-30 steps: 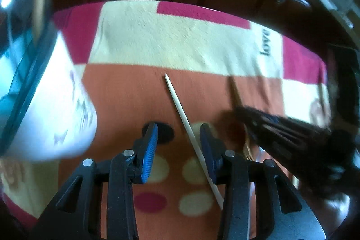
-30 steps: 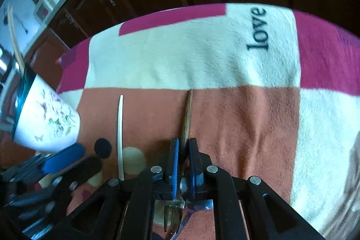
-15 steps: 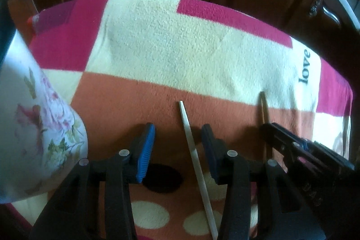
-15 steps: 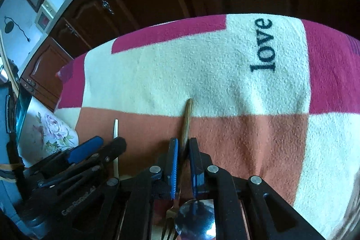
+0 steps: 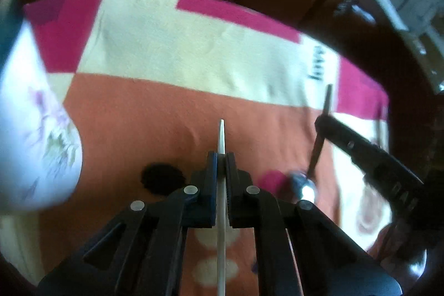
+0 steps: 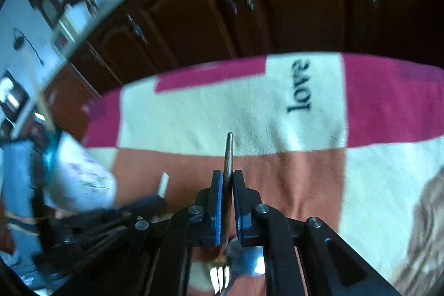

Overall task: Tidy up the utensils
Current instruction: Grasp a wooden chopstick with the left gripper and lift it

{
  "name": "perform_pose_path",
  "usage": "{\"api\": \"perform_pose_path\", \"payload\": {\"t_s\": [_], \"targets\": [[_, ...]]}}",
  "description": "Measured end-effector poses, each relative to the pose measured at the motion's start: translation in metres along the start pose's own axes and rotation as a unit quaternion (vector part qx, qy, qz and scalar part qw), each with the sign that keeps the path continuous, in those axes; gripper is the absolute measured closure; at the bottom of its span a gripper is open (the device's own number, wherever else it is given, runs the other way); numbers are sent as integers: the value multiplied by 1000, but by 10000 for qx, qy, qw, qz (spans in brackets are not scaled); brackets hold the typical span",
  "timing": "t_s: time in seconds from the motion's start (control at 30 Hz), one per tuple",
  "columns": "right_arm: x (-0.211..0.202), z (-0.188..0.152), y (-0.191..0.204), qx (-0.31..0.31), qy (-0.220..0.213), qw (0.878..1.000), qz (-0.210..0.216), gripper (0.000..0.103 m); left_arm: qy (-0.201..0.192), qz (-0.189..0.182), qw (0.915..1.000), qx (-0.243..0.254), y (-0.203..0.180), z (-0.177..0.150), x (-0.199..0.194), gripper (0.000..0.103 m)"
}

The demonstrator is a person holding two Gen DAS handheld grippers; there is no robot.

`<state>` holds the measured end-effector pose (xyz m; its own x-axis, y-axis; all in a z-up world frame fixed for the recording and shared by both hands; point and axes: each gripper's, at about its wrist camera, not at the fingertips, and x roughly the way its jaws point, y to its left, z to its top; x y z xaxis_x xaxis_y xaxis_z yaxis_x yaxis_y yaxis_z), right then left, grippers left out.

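Between the blue pads of the left gripper (image 5: pixel 221 157) sits a pale chopstick (image 5: pixel 221 138), clamped partway along so that its pointed tip juts forward past the fingertips and its rest runs back under the gripper body. The jaws are clenched on it, with no gap to either side. Its long axis lies straight along the fingers, pointing away over the orange patch of the patchwork blanket (image 5: pixel 172 52).

The right gripper (image 6: pixel 228 176) is likewise closed, gripping a dark-handled utensil (image 6: pixel 228 154); the handle pokes forward between the pads, while fork tines and a shiny bowl show below the jaws, so it may be holding 2 pieces at once. I cannot tell for sure.

A white floral cup (image 5: pixel 33 135) stands to the left of both grippers, near the left one and farther from the right. Judging by the task, it is the likely holder. Since each utensil lies in line with its fingers, the left hand, being nearer, would need to swing leftward and tip its chopstick upright over the rim, which is blurred and mostly cut off.
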<state>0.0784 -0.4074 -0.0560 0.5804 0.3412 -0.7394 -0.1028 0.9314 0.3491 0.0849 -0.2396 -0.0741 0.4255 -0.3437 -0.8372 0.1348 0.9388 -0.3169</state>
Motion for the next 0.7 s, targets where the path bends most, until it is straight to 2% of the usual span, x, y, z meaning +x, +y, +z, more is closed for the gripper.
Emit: {"api": "perform_pose_path", "payload": {"t_s": [0.1,0.27,0.4,0.7], "targets": [[-34,-5,1,17,-270,9996,76,96,-130,-316,9992,207,-6,-9,-35,99],[-70,-10,15,-69,-572,9983,113,96,-463,-550,9956,602,-19,-28,-95,99],[-88,-10,29,-140,-703,9974,50,96,-678,-720,9926,707,-21,-37,-132,99],[-133,-5,86,-601,-990,9932,128,96,-1135,-920,9863,769,-7,-25,-186,99]]}}
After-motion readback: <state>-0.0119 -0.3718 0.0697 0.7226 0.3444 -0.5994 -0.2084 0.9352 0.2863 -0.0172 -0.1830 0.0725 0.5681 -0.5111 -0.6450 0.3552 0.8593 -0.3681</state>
